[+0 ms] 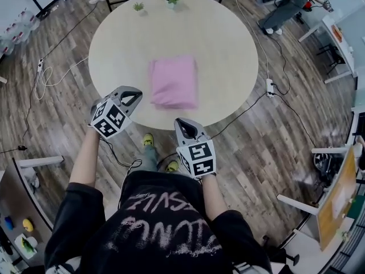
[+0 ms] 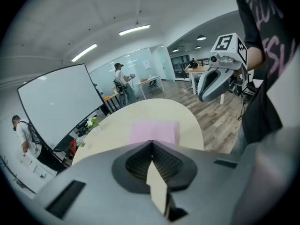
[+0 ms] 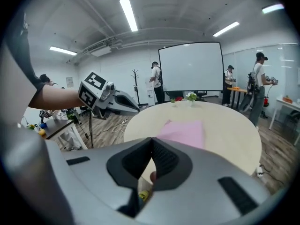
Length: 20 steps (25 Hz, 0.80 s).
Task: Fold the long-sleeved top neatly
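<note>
Lying folded on table point(image 1: 228, 39), pink top point(image 1: 173, 81), L tool point(image 1: 133, 97) closed, empty, R tool point(image 1: 184, 125) likewise

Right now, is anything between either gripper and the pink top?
Nothing visible. Only bare table lies between the top and the left gripper and right gripper, both shut and empty.

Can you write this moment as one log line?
pink top: folded, on round table | left tongs: shut, empty | right tongs: shut, empty
</note>
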Motion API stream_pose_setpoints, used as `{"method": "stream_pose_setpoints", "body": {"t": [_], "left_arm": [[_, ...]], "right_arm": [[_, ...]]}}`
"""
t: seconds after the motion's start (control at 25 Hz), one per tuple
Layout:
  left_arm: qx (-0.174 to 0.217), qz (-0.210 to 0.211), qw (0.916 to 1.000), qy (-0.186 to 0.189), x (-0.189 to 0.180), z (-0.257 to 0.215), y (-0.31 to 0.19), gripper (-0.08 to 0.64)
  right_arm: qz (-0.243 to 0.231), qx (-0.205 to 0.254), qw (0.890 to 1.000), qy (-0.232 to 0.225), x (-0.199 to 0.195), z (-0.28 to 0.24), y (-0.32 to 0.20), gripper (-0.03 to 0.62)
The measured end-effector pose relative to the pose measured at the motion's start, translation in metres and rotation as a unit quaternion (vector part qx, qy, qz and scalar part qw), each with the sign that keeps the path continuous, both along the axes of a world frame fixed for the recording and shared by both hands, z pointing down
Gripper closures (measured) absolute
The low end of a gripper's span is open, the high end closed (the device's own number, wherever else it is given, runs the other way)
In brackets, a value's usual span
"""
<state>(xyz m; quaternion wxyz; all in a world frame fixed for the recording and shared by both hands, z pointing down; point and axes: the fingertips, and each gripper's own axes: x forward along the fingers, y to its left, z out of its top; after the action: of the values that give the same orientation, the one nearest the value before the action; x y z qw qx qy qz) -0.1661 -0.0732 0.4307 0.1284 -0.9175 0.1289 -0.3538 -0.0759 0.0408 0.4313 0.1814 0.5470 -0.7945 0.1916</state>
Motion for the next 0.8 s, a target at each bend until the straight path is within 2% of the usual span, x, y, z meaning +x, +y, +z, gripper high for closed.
{"method": "stream_pose_setpoints", "body": {"t": [0.12, 0.28, 0.48, 0.6, 0.8], "left_arm": [[0.008, -0.037, 0.9991, 0.021, -0.011, -0.008, 0.012, 0.548], [0.032, -0.087, 0.9951, 0.034, -0.028, -0.020, 0.023, 0.548], [0.031, -0.128, 0.9890, 0.068, -0.041, -0.033, 0.035, 0.548], [0.024, -0.165, 0.9820, 0.088, -0.052, -0.040, 0.042, 0.548], [0.000, -0.206, 0.9657, 0.157, -0.056, -0.055, 0.048, 0.548]], "right_arm": [[0.006, 0.023, 1.000, 0.000, 0.006, -0.014, 0.006, 0.586], [0.011, 0.030, 0.999, 0.015, 0.013, -0.019, 0.015, 0.586], [0.019, 0.044, 0.999, 0.020, 0.023, -0.026, 0.021, 0.586], [0.024, 0.052, 0.998, 0.025, 0.027, -0.034, 0.026, 0.586], [0.044, 0.080, 0.995, 0.036, 0.047, -0.052, 0.025, 0.586]]}}
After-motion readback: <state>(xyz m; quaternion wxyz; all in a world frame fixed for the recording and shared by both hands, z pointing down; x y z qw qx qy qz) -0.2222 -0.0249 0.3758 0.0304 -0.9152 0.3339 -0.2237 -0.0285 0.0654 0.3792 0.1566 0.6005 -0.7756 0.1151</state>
